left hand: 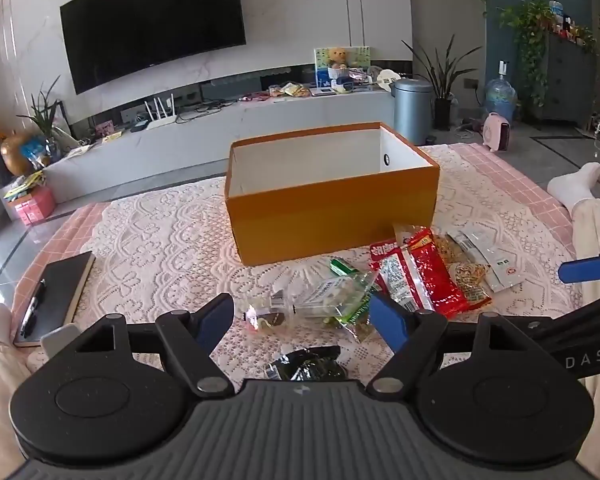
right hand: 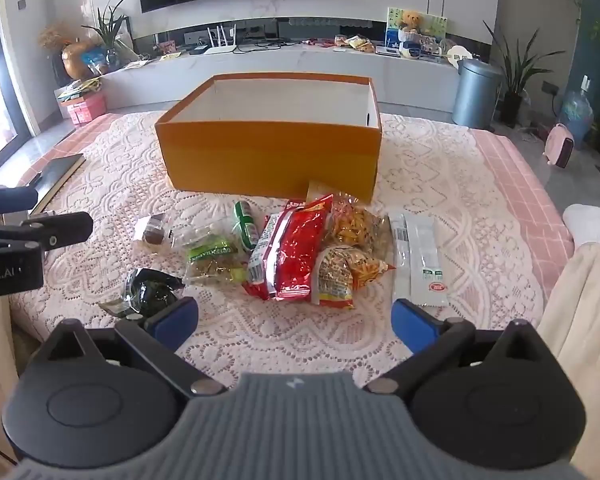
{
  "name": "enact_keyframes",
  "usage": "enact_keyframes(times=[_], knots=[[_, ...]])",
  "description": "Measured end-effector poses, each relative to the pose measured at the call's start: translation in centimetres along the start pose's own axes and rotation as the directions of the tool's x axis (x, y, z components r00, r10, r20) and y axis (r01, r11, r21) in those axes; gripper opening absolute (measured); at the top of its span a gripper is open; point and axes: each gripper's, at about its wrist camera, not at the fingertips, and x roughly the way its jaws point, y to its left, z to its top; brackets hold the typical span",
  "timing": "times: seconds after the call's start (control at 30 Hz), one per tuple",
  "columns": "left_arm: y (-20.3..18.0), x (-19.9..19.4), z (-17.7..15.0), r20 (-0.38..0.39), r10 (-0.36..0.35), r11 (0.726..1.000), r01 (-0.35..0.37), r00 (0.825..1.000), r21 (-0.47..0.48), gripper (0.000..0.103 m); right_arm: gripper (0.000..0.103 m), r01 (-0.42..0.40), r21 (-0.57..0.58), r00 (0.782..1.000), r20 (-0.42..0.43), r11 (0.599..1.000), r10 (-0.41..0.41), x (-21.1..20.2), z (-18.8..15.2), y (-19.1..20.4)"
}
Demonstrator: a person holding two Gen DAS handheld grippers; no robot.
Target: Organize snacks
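An open orange box (left hand: 332,216) (right hand: 268,152) with a white inside stands on the lace-covered table. In front of it lies a heap of snack packets: a red bag (left hand: 428,276) (right hand: 300,248), a clear bag with green print (left hand: 336,296) (right hand: 214,258), a yellow-orange bag (right hand: 356,228), a white packet (left hand: 488,252) (right hand: 420,256), a small green packet (right hand: 246,224) and a dark packet (left hand: 308,364) (right hand: 148,288). My left gripper (left hand: 302,322) hovers open just short of the clear bag. My right gripper (right hand: 294,322) is open over bare lace, near the heap.
A black notebook (left hand: 56,296) with a pen lies at the table's left edge. A person's legs in cream trousers and a white sock (left hand: 576,188) rest at the right. Beyond the table are a TV bench, a grey bin (left hand: 412,110) and plants.
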Motion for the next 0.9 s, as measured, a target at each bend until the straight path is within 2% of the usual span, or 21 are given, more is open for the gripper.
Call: enact_keyframes(times=[0.17, 0.23, 0.37, 0.9], knots=[[0.0, 0.4, 0.2, -0.030, -0.055, 0.998, 0.054, 0.998, -0.015, 0.090, 0.100, 0.015, -0.028, 1.000, 0.021, 1.000, -0.014, 0.1, 0.0, -0.5], [-0.2, 0.2, -0.1, -0.019, -0.053, 0.999, 0.053, 0.998, -0.007, 0.090, 0.100, 0.032, -0.019, 0.999, 0.003, 0.999, -0.032, 0.1, -0.2, 0.2], [-0.5, 0.8, -0.1, -0.045, -0.060, 0.998, 0.059, 0.997, -0.010, 0.090, 0.100, 0.035, -0.001, 0.999, -0.006, 0.999, -0.035, 0.3, -0.2, -0.1], [-0.8, 0.7, -0.3, -0.056, -0.068, 0.998, 0.067, 0.996, -0.017, 0.090, 0.100, 0.033, 0.008, 0.999, 0.008, 0.999, -0.033, -0.5, -0.2, -0.3]])
